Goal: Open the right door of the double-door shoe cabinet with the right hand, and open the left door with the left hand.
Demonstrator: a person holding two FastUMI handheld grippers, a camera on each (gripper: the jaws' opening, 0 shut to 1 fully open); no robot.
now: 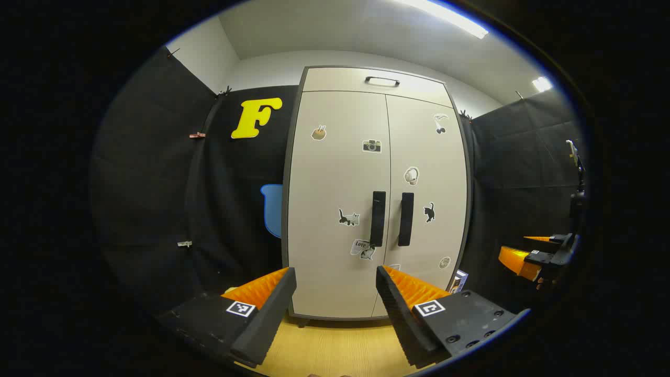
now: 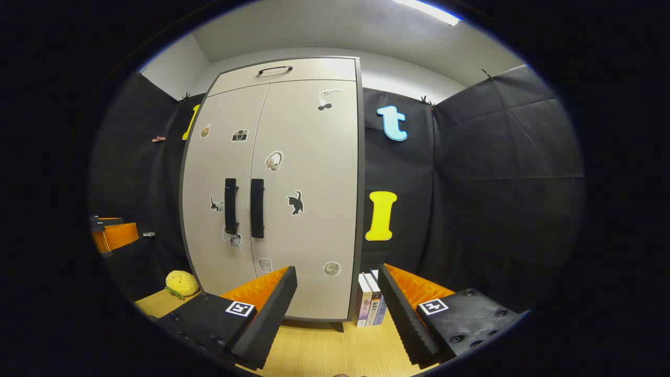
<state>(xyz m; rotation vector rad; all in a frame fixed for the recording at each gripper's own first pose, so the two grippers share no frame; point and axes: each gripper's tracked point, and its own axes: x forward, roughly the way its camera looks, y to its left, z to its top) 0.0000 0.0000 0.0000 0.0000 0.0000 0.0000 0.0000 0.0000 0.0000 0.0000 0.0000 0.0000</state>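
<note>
So, cabinet: shoe cabinet (image 1: 377, 193) sits centre frame in the left gripper view, left of centre in the right gripper view; both doors closed, nothing opened yet.
Handles: left door handle (image 1: 378, 218) and right door handle (image 1: 405, 219) hang side by side at the middle seam, very close together.
Left gripper: left gripper (image 1: 335, 288) at bottom centre of its own view, fingers spread wide, holding nothing, well short of the doors.
Right gripper: right gripper (image 2: 336, 287) at bottom centre of its view, also released and empty; it's aimed at the right door's lower edge, off to the right of the handles.
Risk: handles nearly touch, so you could hook the wrong one or clash the two grippers.
Risk 2: books (image 2: 370, 299) stand just right of the cabinet base; the swinging right door may knock them.
Clutter: yellow plush toy (image 2: 181, 284) at lower left, near the left door's sweep.
</note>
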